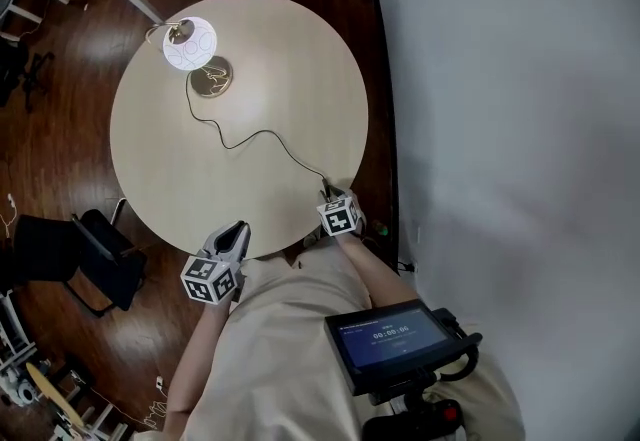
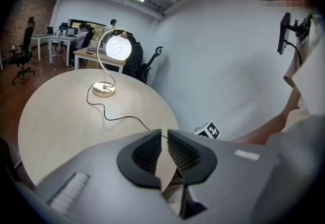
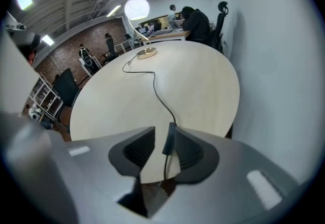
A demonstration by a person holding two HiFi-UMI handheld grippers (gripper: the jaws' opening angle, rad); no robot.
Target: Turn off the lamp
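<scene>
at the table [image 1: 260, 79] edge, right tool [image 3: 162, 130] gapes around cord switch [image 3: 170, 140]; left tool [image 2: 165, 132] narrow.

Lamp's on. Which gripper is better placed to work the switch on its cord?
Right. The cord's inline switch sits between the right gripper's parted jaws at the table's near edge. The left gripper has nothing between its jaws and stands aside from the cord.
</scene>
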